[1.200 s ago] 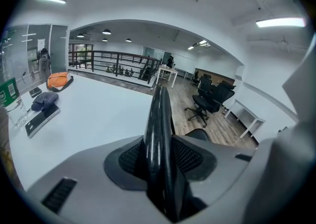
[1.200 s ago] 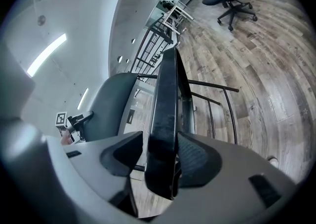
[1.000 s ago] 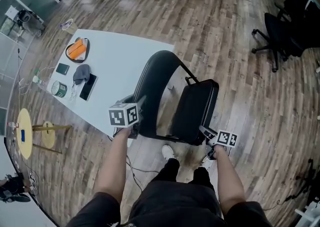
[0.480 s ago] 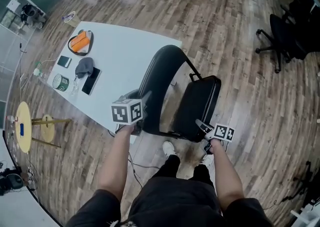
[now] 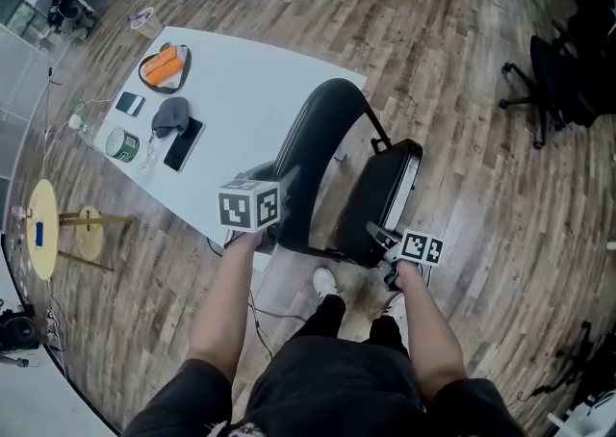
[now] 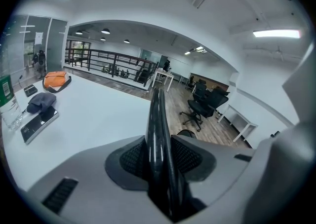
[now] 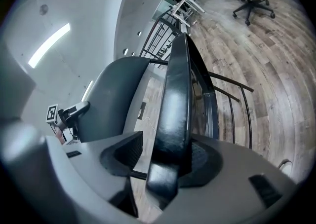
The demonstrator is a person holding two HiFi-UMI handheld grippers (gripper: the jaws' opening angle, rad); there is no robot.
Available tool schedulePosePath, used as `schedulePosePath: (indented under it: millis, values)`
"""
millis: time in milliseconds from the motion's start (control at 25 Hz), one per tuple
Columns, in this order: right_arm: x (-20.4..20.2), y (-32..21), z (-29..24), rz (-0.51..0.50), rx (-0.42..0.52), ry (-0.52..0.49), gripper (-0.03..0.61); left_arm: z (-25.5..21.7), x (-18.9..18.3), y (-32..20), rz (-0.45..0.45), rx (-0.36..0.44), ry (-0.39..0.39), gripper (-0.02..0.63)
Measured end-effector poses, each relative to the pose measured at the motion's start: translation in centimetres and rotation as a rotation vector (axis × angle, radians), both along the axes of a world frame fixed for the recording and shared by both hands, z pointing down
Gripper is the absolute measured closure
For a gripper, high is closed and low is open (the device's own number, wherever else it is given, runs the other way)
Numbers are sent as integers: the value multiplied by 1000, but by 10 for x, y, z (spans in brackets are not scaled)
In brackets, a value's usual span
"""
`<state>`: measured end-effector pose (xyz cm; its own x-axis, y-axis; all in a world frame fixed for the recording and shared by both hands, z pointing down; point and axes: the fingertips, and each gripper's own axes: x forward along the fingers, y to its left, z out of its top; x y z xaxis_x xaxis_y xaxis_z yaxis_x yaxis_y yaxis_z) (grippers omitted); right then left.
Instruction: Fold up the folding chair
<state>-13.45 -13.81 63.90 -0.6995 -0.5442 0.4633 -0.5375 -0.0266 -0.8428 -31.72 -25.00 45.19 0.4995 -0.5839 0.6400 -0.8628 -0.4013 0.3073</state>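
The black folding chair stands beside the white table, its curved backrest [image 5: 322, 132] upright and its seat [image 5: 385, 199] tipped up steeply on edge. My left gripper [image 5: 285, 185] is shut on the backrest's side edge; in the left gripper view that glossy edge [image 6: 157, 114] runs straight up out of the left gripper [image 6: 161, 161]. My right gripper [image 5: 377, 235] is shut on the seat's front edge. In the right gripper view the padded seat [image 7: 177, 90] sits clamped in the right gripper [image 7: 170, 161], with the backrest [image 7: 116, 94] to its left.
The white table [image 5: 245, 98] holds an orange pouch [image 5: 162, 67], a grey cap [image 5: 171, 115], a phone [image 5: 183, 144] and a tin [image 5: 120, 144]. Black office chairs [image 5: 563, 84] stand far right. A yellow stool [image 5: 43, 243] stands left. The person's shoe [image 5: 325, 283] is below the chair.
The right gripper has moved up and left toward the backrest, tipping the seat steeper and closer to it. The left gripper has kept its hold and place.
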Motion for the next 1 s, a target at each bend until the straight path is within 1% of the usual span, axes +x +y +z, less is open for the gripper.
schedulePosePath:
  millis: [160, 280, 480, 680, 840, 1000]
  values:
    - [-17, -6, -3, -35, 7, 8, 351, -7, 1, 1, 11, 13, 6, 472]
    - [-28, -11, -6, -50, 9, 4, 351, -18, -2, -2, 8, 38, -12, 474]
    - [-39, -13, -7, -59, 9, 5, 351, -17, 1, 4, 22, 33, 6, 475]
    - [-46, -18, -7, -64, 12, -3, 351, -25, 1, 1, 16, 55, -4, 476]
    - [-58, -24, -8, -76, 14, -13, 351, -30, 5, 2, 28, 57, 12, 477]
    - [-74, -32, -9, -96, 17, -21, 351, -33, 6, 2, 32, 65, 9, 479]
